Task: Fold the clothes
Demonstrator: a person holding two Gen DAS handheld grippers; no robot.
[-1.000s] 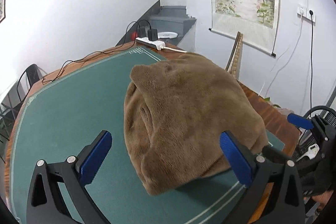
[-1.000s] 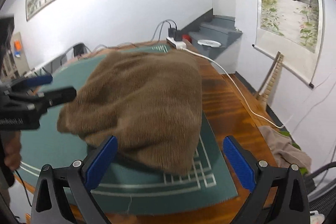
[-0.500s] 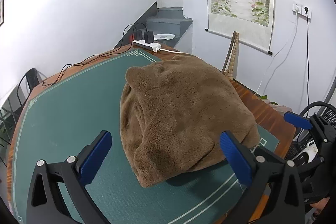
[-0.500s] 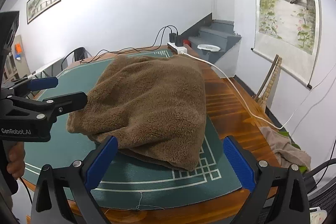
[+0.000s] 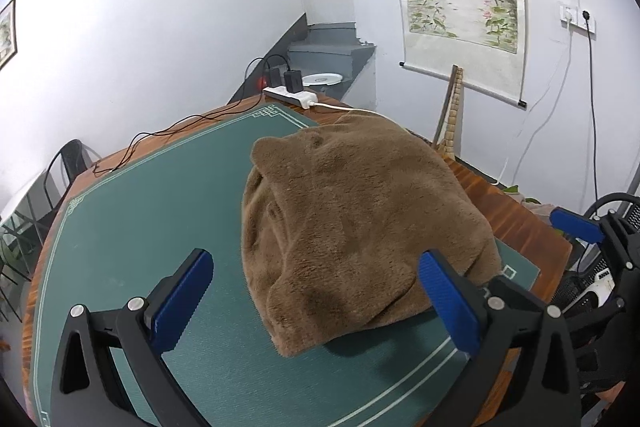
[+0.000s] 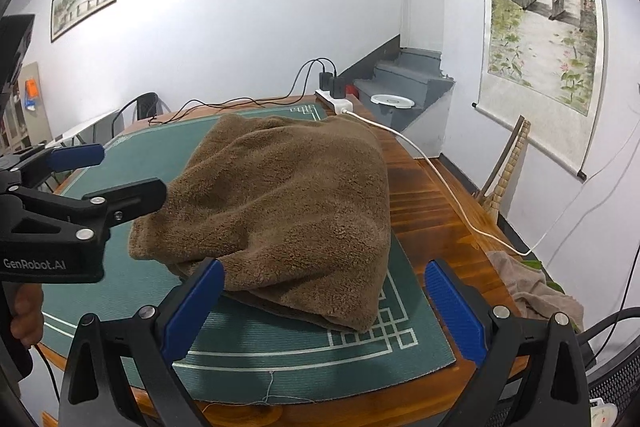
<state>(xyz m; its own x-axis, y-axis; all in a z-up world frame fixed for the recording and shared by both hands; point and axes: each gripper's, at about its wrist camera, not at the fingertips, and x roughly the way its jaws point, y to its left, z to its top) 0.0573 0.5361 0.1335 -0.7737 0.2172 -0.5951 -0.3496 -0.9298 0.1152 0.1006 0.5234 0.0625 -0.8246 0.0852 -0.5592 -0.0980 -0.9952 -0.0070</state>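
Fleece garment [image 5: 360, 227] sits bundled on the green mat [image 5: 140, 227] near the table's right edge. We've got 2 tongs, left [image 5: 316, 303] and right [image 6: 324, 311], both gaping wide, holding nothing. Best pinch a clean hem, not a thick wad.

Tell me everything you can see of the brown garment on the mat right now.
The brown garment is thick, plush fleece, plain in colour. It lies folded into a rounded, layered bundle on the green mat, toward the mat's right side, its far edge near the white cable. Layered edges show at its near corners. Both claws, left claw and right claw, are open and hold nothing. No sleeve or collar can be made out.
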